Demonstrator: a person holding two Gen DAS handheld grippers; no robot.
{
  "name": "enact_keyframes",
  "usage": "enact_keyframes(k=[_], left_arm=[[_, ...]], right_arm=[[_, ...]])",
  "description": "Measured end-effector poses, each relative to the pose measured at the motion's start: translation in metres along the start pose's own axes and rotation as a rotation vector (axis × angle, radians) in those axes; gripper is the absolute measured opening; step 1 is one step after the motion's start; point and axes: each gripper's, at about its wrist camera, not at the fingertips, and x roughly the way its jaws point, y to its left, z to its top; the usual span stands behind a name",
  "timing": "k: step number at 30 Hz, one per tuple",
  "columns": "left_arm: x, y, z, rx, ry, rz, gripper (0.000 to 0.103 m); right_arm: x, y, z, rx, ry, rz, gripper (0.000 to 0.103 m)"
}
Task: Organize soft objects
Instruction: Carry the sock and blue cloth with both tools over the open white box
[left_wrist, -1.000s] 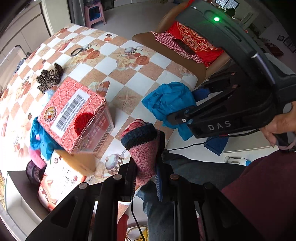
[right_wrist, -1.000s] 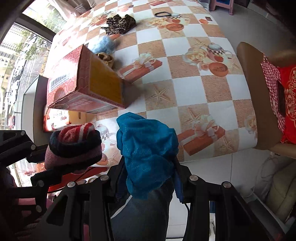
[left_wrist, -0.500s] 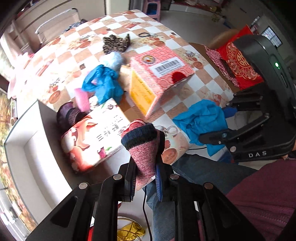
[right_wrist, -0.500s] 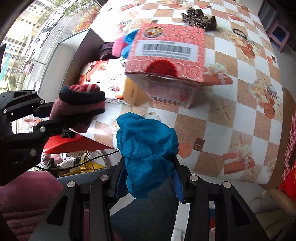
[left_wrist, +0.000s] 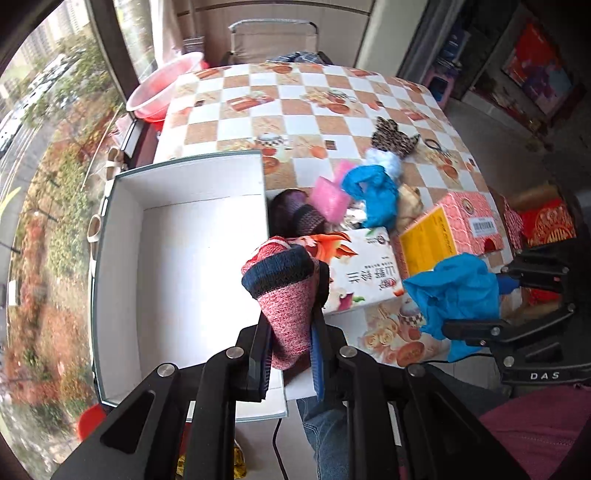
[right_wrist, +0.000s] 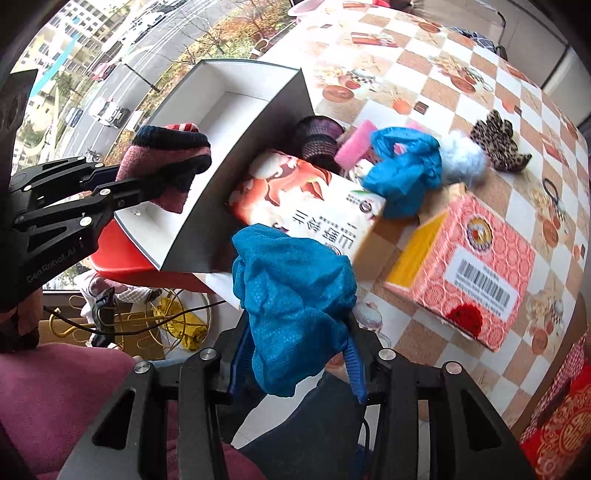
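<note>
**Two grippers, two soft loads, one white box**

Over the near edge of the checkered table, the left gripper is clamped on a pink knitted sock with a dark blue cuff; the sock stands up between the jaws, its cuff uppermost. In the right wrist view the same sock hangs above the near wall of the white box.

The white box is a broad, shallow, open-topped tray at the table's left side, next to the window. Its floor and walls show bare white wherever they are visible; the sock and the left gripper cover part of the near right corner.

The right gripper is closed on a bunched blue cloth, which spills upward and forward past the jaws. From the left wrist view this blue cloth is held above the table's near edge, to the right of the box.

Just beside the box's right wall lies a floral carton on its side, and beyond it a pink carton with a barcode label, also tipped over; what either holds cannot be seen. Behind them sits a loose heap: a purple knitted piece, a pink item, a second blue cloth, a pale blue fluffy ball and a leopard-print item.
</note>
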Motion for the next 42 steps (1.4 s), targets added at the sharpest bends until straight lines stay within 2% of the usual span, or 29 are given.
enact_keyframes(k=[9, 14, 18, 23, 32, 42], left_arm=[[-0.001, 0.065, -0.014, -0.169, -0.016, 0.071, 0.019], [0.002, 0.089, -0.024, -0.237, -0.014, 0.095, 0.019], [0.009, 0.104, -0.031, -0.287, 0.007, 0.110, 0.019], [0.017, 0.113, -0.035, -0.306, 0.034, 0.123, 0.019], [0.023, 0.112, -0.032, -0.301, 0.049, 0.117, 0.019], [0.024, 0.111, -0.031, -0.298, 0.049, 0.124, 0.019]], right_arm=[[0.004, 0.062, 0.065, -0.135, -0.022, 0.052, 0.045], [0.022, 0.105, 0.084, -0.258, 0.014, 0.062, 0.045], [0.033, 0.125, 0.096, -0.314, 0.037, 0.065, 0.045], [0.036, 0.136, 0.109, -0.321, 0.032, 0.072, 0.045], [0.046, 0.133, 0.111, -0.307, 0.060, 0.070, 0.045], [0.044, 0.133, 0.110, -0.293, 0.053, 0.072, 0.045]])
